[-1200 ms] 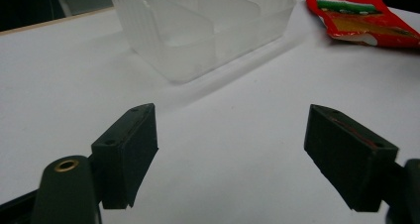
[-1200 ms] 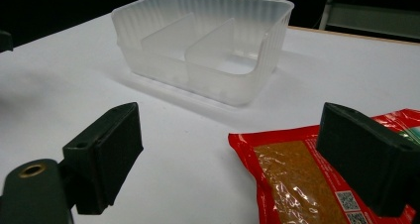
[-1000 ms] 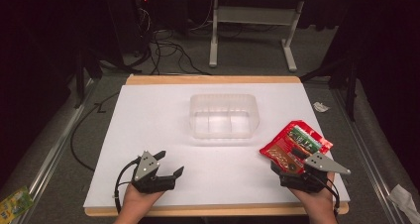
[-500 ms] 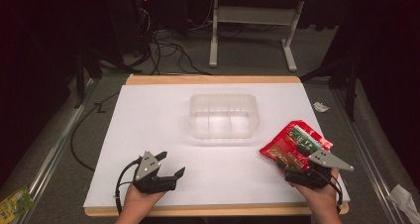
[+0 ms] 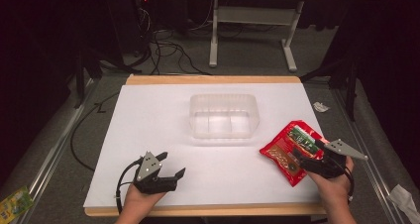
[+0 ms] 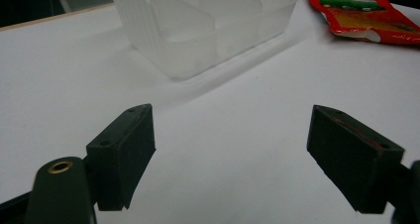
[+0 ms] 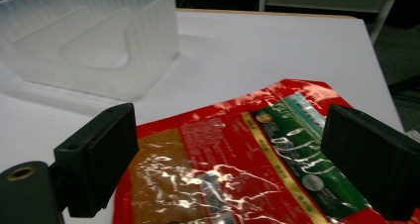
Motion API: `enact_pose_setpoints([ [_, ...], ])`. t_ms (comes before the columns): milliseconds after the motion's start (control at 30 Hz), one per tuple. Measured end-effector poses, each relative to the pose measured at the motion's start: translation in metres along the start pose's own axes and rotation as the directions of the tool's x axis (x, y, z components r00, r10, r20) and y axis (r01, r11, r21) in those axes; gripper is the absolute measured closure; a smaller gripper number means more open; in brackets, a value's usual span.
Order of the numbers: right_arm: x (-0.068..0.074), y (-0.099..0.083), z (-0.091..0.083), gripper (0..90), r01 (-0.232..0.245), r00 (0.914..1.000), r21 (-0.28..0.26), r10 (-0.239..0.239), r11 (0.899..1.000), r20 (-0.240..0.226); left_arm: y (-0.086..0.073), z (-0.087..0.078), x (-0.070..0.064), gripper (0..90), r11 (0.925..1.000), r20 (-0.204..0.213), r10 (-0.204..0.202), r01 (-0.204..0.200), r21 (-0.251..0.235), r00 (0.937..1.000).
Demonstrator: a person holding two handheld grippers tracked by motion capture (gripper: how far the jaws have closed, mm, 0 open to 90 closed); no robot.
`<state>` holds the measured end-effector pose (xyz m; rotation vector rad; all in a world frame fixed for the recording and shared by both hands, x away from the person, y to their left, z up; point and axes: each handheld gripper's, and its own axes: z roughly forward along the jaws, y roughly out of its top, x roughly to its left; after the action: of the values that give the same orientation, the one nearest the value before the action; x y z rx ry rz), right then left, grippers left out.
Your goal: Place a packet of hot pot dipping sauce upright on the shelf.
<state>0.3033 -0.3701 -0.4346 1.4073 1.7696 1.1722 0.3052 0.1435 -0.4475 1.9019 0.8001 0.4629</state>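
Observation:
A red and green foil snack packet (image 5: 291,148) lies flat on the white table top at the right front. My right gripper (image 5: 306,159) hovers over its near end, jaws wide open to either side of the packet (image 7: 233,169), nothing between them. A clear plastic container (image 5: 225,116) with inner dividers stands in the middle of the table; it appears as the container (image 7: 94,45) at upper left in the right gripper view. My left gripper (image 5: 171,169) rests open near the front left edge, over bare table (image 6: 223,135), pointing toward the container (image 6: 208,21) and the packet (image 6: 364,16).
The white sheet (image 5: 148,120) covers a wooden board. Cables (image 5: 163,43) and a white desk frame (image 5: 247,26) lie on the floor beyond the far edge. A crumpled scrap (image 5: 321,106) sits off the right side, a green wrapper (image 5: 15,201) at the lower left floor.
My right gripper has slid slightly back toward the front edge along the packet. The left gripper has held still.

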Motion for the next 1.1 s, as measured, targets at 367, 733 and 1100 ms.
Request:
enact_pose_setpoints([
  [367, -0.042, -0.007, 0.012, 7.0, -0.099, 0.9917, 0.048, 0.095, 0.994, 0.087, -0.001, 0.002, -0.001, 19.7, 0.9998, 0.002, 0.013, -0.014, 0.011, 0.9999],
  [733, -0.08, -0.011, 0.026, 6.4, -0.194, 0.9688, 0.095, 0.176, 0.976, 0.175, -0.002, 0.004, -0.002, 19.8, 0.9997, 0.0, 0.015, -0.015, 0.022, 0.9999],
  [1100, -0.102, -0.017, 0.036, 6.9, -0.293, 0.9479, 0.156, 0.266, 0.943, 0.176, -0.003, 0.004, -0.002, 19.8, 0.9996, 0.002, 0.014, -0.014, 0.024, 0.9999],
])
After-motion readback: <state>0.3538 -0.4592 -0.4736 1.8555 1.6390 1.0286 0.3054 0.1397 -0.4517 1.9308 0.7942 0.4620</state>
